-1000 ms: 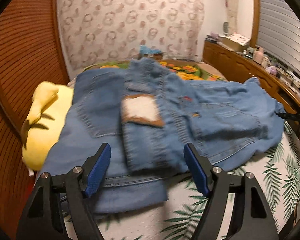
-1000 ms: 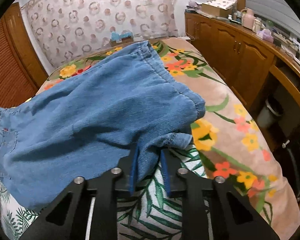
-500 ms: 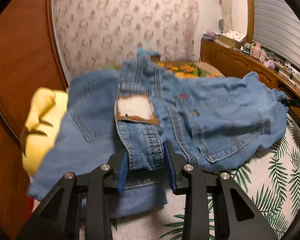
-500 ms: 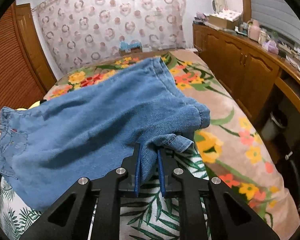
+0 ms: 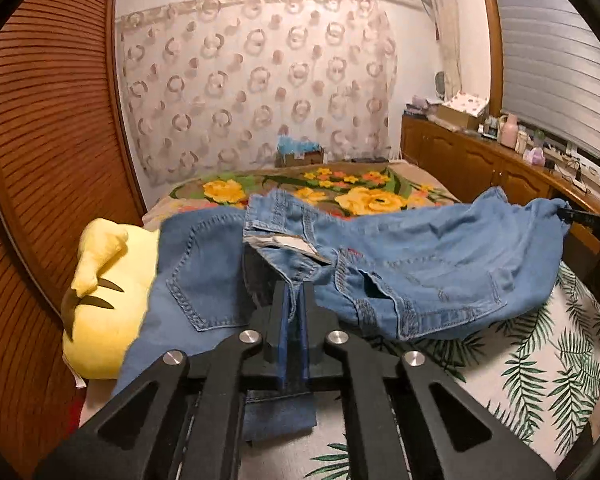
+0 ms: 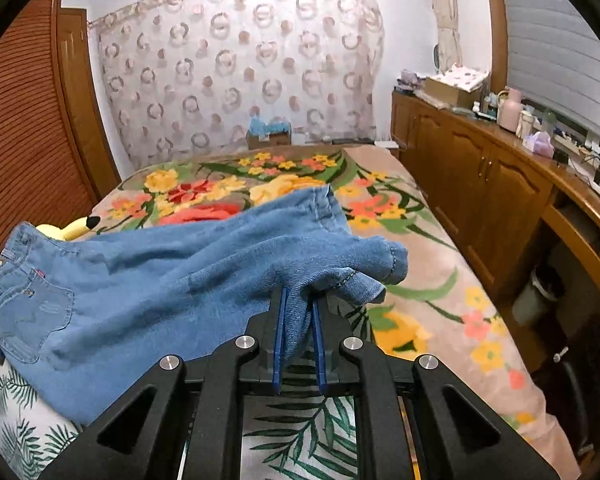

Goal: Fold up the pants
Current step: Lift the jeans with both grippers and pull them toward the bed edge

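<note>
Left hand-held gripper (image 5: 294,304) has clamped the jeans (image 5: 420,268) waistband.

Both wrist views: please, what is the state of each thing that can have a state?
left gripper: shut on the jeans' waistband.
right gripper: shut on a leg end of the jeans.
jeans: partly lifted, spread loosely over the bed, not folded flat.
yellow plush toy: lying on the bed, partly under the jeans.
cabinet doors: closed.

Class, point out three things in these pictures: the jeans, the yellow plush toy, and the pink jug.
jeans (image 5: 204,272): left wrist view, back pocket.
yellow plush toy (image 5: 112,276): left wrist view, its body.
pink jug (image 6: 510,110): right wrist view, its side.
</note>
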{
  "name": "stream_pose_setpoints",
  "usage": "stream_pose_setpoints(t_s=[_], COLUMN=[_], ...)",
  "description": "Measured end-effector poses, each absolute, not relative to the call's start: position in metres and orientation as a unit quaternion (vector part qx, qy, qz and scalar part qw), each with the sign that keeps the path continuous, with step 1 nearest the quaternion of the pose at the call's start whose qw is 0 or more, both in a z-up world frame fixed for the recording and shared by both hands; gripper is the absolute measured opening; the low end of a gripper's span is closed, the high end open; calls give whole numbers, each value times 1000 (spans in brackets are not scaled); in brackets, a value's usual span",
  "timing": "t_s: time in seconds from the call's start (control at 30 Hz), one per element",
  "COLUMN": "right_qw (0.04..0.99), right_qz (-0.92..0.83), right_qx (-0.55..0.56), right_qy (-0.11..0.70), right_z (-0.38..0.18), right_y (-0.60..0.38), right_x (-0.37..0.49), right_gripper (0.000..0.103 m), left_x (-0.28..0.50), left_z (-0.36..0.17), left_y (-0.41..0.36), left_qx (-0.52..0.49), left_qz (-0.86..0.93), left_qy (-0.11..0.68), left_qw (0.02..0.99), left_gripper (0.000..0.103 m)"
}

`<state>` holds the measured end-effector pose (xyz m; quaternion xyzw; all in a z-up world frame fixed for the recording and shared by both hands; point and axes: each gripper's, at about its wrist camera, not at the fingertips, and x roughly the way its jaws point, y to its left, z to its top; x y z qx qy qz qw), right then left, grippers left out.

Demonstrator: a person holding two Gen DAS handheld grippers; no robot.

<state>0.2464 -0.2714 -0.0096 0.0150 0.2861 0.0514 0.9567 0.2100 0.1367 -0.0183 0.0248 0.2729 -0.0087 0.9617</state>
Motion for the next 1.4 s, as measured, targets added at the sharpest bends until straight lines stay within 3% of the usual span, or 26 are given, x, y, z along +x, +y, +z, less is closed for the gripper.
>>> stream_pose_setpoints(t_s=[0.87, 1.4], right_qw=[972, 948], right_qz=[71, 110], right_qx=[-18, 40], right_qy=[225, 296], right_z=[1, -78], right_y=[-280, -311], right_x=[124, 94], right_gripper=[10, 10], left_x=[85, 52], left_z=[23, -42], left_y=[149, 155], left_qx=[11, -4], left_qz=[-24, -15], left_qy=[212, 298], left_qw=[977, 954], left_gripper=[3, 3])
